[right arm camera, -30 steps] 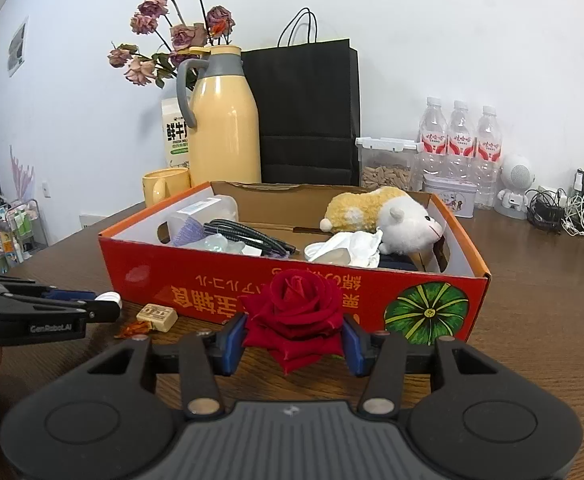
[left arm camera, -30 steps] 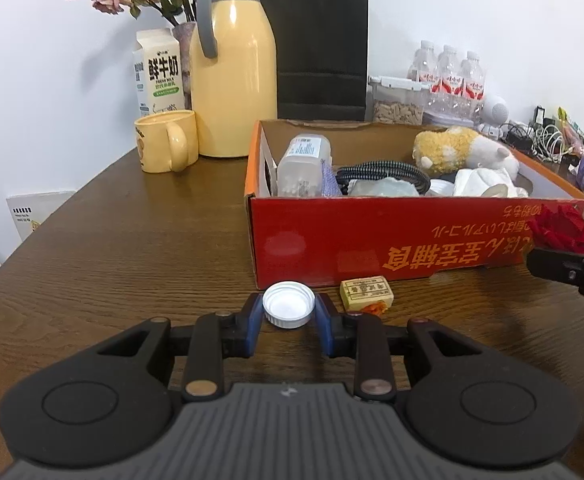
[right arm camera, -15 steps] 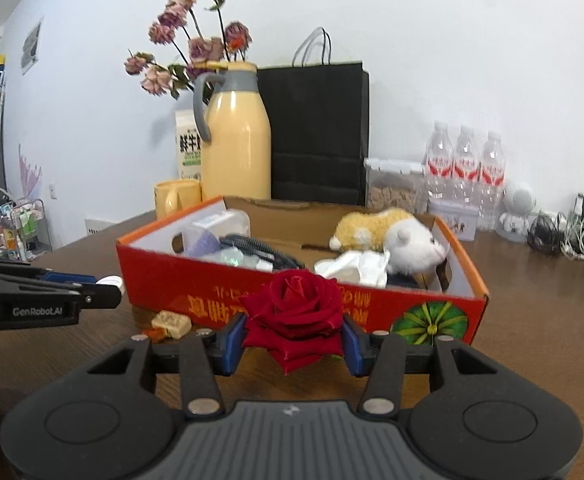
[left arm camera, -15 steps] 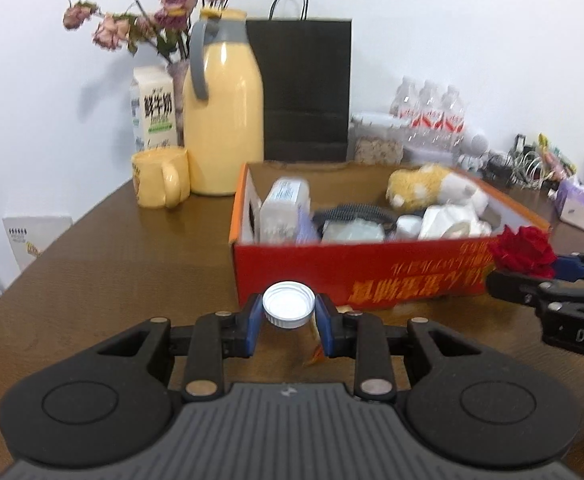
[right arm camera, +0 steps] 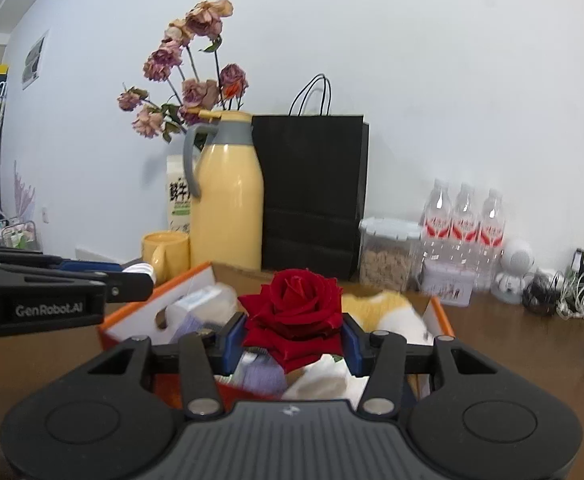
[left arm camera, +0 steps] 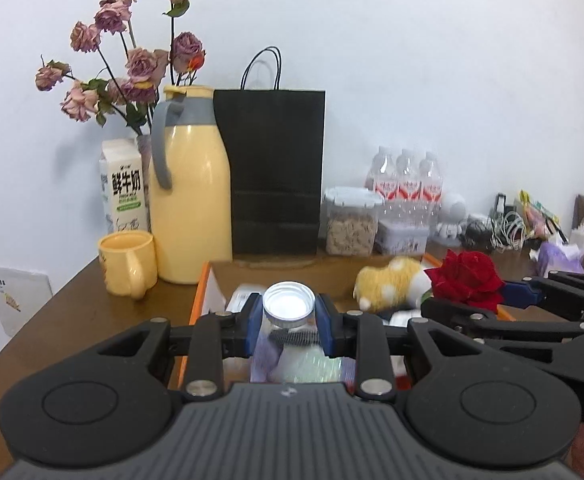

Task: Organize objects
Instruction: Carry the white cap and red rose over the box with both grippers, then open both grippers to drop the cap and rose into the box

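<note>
Left gripper is clamped on a small round white plastic cap, carried over the near left part of the open orange cardboard box. Right gripper is pinched on a red fabric rose, over the box's middle, just short of the yellow-and-white plush toy. Both loads sit directly above the box interior, so release looks like a straight drop (box already crowded). Brown wooden table, white wall behind.
</note>
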The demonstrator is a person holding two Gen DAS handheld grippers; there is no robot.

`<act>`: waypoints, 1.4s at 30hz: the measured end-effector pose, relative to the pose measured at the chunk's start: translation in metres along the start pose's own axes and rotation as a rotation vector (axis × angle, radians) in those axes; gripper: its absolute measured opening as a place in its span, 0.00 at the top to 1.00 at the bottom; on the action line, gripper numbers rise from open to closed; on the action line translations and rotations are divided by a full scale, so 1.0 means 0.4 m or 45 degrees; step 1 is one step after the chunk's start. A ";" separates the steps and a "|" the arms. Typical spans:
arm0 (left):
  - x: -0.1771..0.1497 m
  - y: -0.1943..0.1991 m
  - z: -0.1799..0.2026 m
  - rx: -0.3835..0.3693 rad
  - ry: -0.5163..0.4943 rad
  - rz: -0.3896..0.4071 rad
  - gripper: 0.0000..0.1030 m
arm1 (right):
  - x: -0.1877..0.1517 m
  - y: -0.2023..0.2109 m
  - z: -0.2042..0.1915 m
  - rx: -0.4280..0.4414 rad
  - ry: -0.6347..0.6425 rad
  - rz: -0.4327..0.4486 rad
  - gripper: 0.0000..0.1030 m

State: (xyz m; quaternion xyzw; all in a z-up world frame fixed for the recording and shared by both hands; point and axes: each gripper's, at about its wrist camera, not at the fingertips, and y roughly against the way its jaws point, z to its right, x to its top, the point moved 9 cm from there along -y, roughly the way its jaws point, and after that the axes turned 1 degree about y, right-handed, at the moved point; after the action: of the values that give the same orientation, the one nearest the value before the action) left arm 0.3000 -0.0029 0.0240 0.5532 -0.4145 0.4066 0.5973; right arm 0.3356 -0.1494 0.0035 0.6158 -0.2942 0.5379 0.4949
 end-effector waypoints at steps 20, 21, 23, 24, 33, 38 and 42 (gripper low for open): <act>-0.017 -0.212 -0.005 0.057 0.049 -0.078 0.71 | -0.050 -0.200 0.056 -0.001 -0.089 -0.149 0.52; -0.019 -0.210 -0.003 0.061 0.043 -0.075 0.71 | -0.056 -0.200 0.055 -0.008 -0.081 -0.155 0.52; -0.020 -0.201 -0.002 0.069 0.037 -0.062 0.64 | -0.064 -0.195 0.054 -0.024 -0.074 -0.159 0.39; -0.019 -0.194 -0.003 0.079 0.035 -0.048 0.41 | -0.066 -0.190 0.055 -0.034 -0.075 -0.154 0.33; 0.006 -0.155 -0.022 0.157 0.052 0.065 0.00 | -0.055 -0.158 0.067 -0.086 -0.088 -0.110 0.00; 0.005 -0.147 -0.026 0.160 0.066 0.069 0.00 | -0.046 -0.140 0.064 -0.090 -0.082 -0.081 0.00; 0.005 -0.129 -0.030 0.139 0.083 0.065 0.00 | -0.043 -0.123 0.066 -0.101 -0.080 -0.069 0.00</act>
State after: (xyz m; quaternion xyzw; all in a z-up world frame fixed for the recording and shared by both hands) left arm 0.3501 0.0063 0.0087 0.5606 -0.3862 0.4615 0.5688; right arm 0.3851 -0.1601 -0.0253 0.6199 -0.3139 0.4927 0.5239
